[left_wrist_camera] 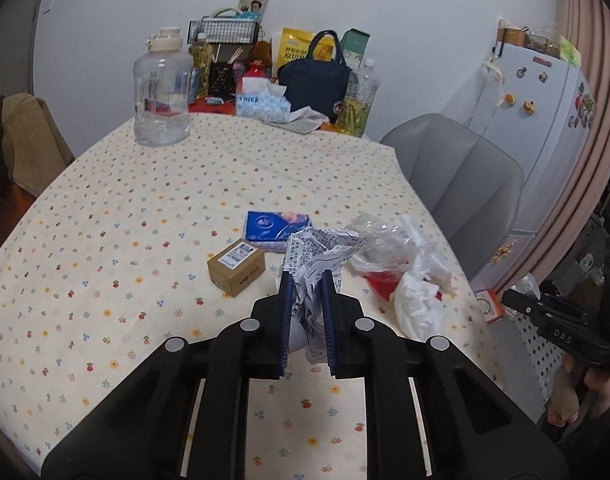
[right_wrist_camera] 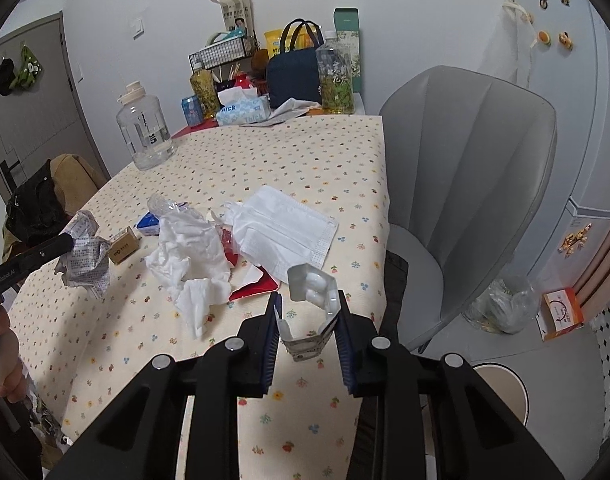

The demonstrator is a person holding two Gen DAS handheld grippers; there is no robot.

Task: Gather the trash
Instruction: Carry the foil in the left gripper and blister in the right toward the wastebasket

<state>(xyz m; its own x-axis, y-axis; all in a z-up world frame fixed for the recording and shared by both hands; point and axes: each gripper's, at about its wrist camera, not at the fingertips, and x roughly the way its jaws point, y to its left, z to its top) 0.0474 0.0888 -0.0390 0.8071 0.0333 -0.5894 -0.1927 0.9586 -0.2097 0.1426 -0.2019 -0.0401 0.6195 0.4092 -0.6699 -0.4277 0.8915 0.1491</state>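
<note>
**Desk trash, two pieces gripped**

- Left hand-held gripper (left_wrist_camera: pixel 308 280): jaws clamped on a crumpled printed paper (left_wrist_camera: pixel 319 258), held clear above the desk (left_wrist_camera: pixel 105 200).
- Right hand-held gripper (right_wrist_camera: pixel 309 304): jaws pressed against the sides of a bent blister pack (right_wrist_camera: pixel 313 280) with white pills; pack lifted off the desk, its foil end hanging between the blue pads.
- Tissue (right_wrist_camera: pixel 189 256): crumpled, white, lying on the desk, the landmark for what follows.
- Face mask (right_wrist_camera: pixel 285 228): flat, just right of the tissue.
- Red wrapper (right_wrist_camera: pixel 257 284): partly under the tissue and mask, at the tissue's near right side.
- Clear plastic bag (right_wrist_camera: pixel 161 204): crumpled, touching the tissue's far side.
- Blue tissue pack (left_wrist_camera: pixel 277 228): just beyond the tissue, to its left.
- Small cardboard box (left_wrist_camera: pixel 236 266): left of the tissue, beside the blue pack.
- Water jug (left_wrist_camera: pixel 161 88): well beyond the tissue, far left of the desk.
- Grey chair (right_wrist_camera: pixel 465 180): right of the tissue, off the desk edge.
</note>
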